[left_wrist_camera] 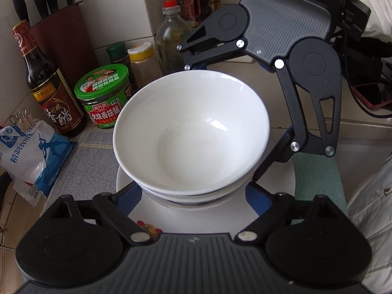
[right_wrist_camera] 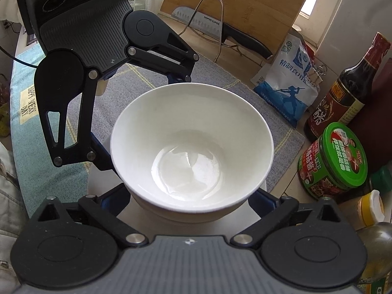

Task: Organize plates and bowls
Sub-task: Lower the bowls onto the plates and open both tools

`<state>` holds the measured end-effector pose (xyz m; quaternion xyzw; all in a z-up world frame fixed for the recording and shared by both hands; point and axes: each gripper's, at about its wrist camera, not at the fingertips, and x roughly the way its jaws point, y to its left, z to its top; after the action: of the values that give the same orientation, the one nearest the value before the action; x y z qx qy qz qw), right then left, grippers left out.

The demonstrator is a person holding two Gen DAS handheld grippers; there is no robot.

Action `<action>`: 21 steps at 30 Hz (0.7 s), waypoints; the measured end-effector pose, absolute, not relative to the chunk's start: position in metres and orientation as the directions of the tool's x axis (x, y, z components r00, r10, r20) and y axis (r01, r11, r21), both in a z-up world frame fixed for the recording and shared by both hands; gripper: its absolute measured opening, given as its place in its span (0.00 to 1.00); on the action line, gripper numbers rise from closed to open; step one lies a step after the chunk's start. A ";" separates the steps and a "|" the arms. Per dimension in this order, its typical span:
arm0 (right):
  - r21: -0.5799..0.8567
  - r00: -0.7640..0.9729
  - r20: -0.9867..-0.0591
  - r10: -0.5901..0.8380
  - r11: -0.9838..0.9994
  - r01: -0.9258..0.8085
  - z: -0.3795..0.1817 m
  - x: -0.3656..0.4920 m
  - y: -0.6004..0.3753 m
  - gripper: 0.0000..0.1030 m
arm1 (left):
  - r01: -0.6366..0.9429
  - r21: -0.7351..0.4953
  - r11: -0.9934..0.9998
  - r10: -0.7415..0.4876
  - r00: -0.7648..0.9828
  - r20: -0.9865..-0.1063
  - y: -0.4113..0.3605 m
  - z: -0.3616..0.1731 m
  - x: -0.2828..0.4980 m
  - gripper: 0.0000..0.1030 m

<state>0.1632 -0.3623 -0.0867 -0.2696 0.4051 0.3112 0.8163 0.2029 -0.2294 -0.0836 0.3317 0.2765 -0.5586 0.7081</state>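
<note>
Left gripper jaws apart; right gripper likewise | bowls stacked on plate | next: likely withdraw both

Tiled wall, beige countertop, bright window, daylight

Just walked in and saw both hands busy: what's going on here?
A person is stacking dishes with handheld tongs. White bowls sit nested on a white plate on the grey mat. The left tongs and right tongs flank the stack from opposite sides, both open, apparently not gripping it.
</note>
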 end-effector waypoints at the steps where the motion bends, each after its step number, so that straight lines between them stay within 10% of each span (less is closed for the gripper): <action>1: -0.197 0.484 -0.829 0.281 0.663 -0.723 -0.087 0.162 -0.362 1.00 | 0.974 0.157 0.160 -0.611 0.223 -0.759 -0.227 -0.083 0.201 0.91; 21: -0.300 0.668 -0.743 0.034 0.876 -0.378 -0.054 0.103 -0.336 1.00 | 0.804 0.232 0.547 -0.694 0.591 -0.410 -0.141 -0.041 0.120 0.99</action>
<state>0.1031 -0.3363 -0.0540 -0.2203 0.3902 0.1164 0.8864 0.1204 -0.1409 -0.0406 0.2009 0.1364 -0.4311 0.8690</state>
